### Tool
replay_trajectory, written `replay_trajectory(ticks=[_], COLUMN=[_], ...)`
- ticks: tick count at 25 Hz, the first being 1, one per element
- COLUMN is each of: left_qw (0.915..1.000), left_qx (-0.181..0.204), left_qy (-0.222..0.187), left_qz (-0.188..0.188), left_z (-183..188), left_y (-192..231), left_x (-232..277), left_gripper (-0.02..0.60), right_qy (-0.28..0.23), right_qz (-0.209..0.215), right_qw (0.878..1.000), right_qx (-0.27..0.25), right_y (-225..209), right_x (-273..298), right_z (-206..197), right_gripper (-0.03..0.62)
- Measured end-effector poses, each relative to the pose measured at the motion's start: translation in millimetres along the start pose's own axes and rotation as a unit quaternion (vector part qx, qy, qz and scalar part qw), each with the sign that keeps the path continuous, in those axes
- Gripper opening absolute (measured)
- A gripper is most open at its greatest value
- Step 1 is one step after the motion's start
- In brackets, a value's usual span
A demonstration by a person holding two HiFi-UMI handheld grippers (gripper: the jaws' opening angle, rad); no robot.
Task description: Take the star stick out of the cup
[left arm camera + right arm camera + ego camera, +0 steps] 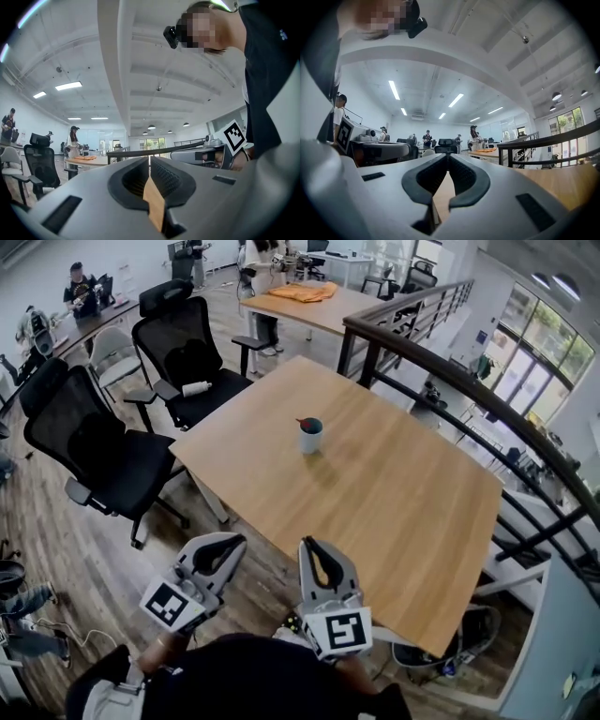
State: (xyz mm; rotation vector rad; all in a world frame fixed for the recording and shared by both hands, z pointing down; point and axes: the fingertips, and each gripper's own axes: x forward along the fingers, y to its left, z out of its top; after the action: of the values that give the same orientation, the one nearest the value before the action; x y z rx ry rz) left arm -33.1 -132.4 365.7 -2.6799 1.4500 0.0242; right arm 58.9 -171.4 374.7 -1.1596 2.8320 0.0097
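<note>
Left claw [149, 160], right claw [448, 157]: both closed, empty, well apart from cup [310, 437] | Risk: cup may tip on desk [403, 493] if stick [306, 422] (barely showing) drags the rim, cup unsteadied.

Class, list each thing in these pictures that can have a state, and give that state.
Cup: upright on the table, stick inside.
Stick: in the cup, not yet taken out.
Left gripper: shut, empty.
Right gripper: shut, empty.

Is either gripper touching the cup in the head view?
No, the left gripper and right gripper are shut by the near edge of the table, well apart from the cup standing mid-table.
</note>
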Motion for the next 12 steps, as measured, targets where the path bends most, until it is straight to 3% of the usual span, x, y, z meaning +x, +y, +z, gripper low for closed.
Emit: replay_trajectory(ticks=[5, 12], left_qw=[1.0, 0.9998], left_qx=[-0.005, -0.014], left_qy=[-0.001, 0.008], left_qz=[-0.004, -0.011], left_z=[1.5, -15.9], left_y=[14.6, 31.3], left_x=[41.7, 73.9], left_gripper=[0.023, 0.023], right_qy=[0.0, 0.013], right_qz=[-0.003, -0.018], right_qw=[1.0, 1.0], right_qx=[-0.009, -0.003], right_y=[-36.1, -70.4], right_x=[20.2, 42.7], right_z=[9.5, -8.9], right_gripper=[0.026, 0.026])
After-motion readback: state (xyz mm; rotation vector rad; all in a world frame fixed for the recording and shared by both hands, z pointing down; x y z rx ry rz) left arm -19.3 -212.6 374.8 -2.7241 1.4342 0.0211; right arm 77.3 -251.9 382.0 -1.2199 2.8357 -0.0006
